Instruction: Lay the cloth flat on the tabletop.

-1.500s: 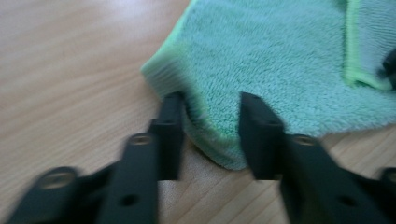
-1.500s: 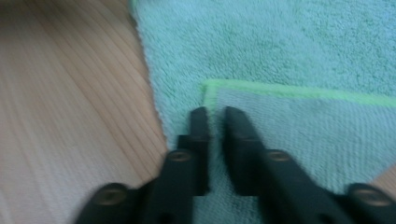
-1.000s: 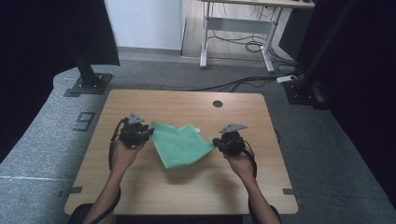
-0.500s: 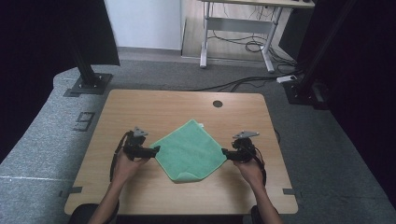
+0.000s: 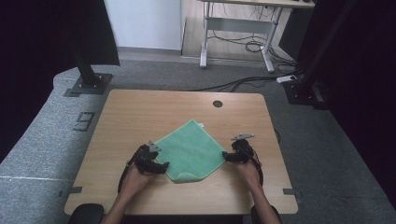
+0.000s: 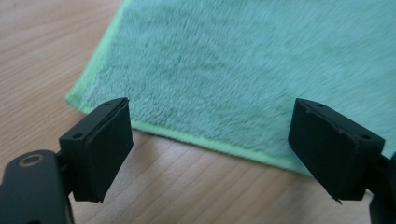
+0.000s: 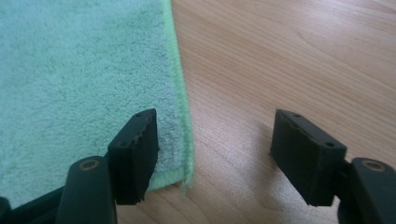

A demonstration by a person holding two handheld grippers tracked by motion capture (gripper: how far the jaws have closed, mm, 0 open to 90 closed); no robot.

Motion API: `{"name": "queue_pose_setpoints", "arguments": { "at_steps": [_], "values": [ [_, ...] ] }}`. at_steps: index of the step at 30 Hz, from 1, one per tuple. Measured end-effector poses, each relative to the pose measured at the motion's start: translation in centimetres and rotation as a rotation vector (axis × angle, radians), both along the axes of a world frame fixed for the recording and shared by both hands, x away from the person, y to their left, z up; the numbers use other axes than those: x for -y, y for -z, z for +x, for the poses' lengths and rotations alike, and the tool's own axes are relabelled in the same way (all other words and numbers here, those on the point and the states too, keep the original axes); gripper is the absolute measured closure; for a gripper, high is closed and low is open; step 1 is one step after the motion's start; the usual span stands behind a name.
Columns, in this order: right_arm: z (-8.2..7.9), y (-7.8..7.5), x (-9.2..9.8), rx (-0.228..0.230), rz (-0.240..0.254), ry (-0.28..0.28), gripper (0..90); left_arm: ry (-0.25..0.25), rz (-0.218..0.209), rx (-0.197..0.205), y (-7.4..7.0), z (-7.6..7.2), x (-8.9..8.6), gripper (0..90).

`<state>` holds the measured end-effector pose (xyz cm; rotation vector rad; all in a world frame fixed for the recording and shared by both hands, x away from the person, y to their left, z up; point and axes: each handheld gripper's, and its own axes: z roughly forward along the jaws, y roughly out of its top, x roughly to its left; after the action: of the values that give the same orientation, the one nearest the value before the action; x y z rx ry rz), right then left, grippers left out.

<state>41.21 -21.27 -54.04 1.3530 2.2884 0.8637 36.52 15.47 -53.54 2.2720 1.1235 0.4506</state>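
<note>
A second ago the cloth (image 5: 190, 150) hung bunched between the two grippers, held up off the table (image 5: 140, 112); half a second ago it was already spread. Now it lies flat as a green diamond in the lower middle of the high view, one corner pointing up toward the round hole (image 5: 217, 103) in the tabletop, its near corner slightly curled over.

At lower left of the high view, the left gripper (image 5: 161, 168) sits low at the cloth's left corner. Its jaws have just been opening and now stand wide; in the left gripper view (image 6: 210, 144) the cloth's green hem (image 6: 187, 135) lies on the wood just beyond them, with nothing pinched.

At lower right of centre, the right gripper (image 5: 226, 157) is at the cloth's right corner. Its jaws have just been opening too and stand apart; in the right gripper view (image 7: 212, 156) the cloth corner (image 7: 173, 177) lies loose by the left-hand jaw, bare wood between the pads.

On the floor mat at the left of the high view, a marking reads like "9" (image 5: 84, 121).
</note>
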Motion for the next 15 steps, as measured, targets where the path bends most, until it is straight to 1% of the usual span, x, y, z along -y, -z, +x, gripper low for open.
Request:
{"name": "queue_pose_setpoints", "arguments": {
  "at_steps": [1, 2, 4, 7, 12, 14, 15],
  "values": [
    [-0.1, 0.1, 0.1, -0.002, 0.009, 0.006, 31.6, -0.002, 0.001, -0.003, 0.2, 0.2, 0.0, 13.6],
    [-0.3, 0.1, 0.2, 0.004, 0.008, 0.006, 31.6, -0.006, -0.008, -0.012, 0.3, 0.4, -0.1, 11.5],
    [-0.7, 0.1, 0.1, 0.009, -0.001, -0.004, 31.7, -0.014, -0.015, -0.015, 0.4, 0.9, -0.2, 9.5],
    [-1.4, 0.0, 0.2, 0.007, -0.012, -0.022, 31.5, -0.032, -0.021, -0.018, 0.5, 2.2, -0.5, 7.4],
    [-3.2, -0.1, -0.2, 0.019, -0.035, -0.054, 31.4, -0.061, -0.002, -0.005, 0.4, 4.6, -0.5, 7.4],
    [-3.8, 0.0, -0.3, 0.022, -0.032, -0.065, 31.5, -0.073, -0.005, -0.003, 0.4, 5.4, -0.5, 7.4],
    [-4.2, 0.0, -0.4, 0.024, -0.028, -0.071, 31.5, -0.082, -0.014, -0.002, 0.5, 5.7, -0.5, 7.4]
  ]
}}
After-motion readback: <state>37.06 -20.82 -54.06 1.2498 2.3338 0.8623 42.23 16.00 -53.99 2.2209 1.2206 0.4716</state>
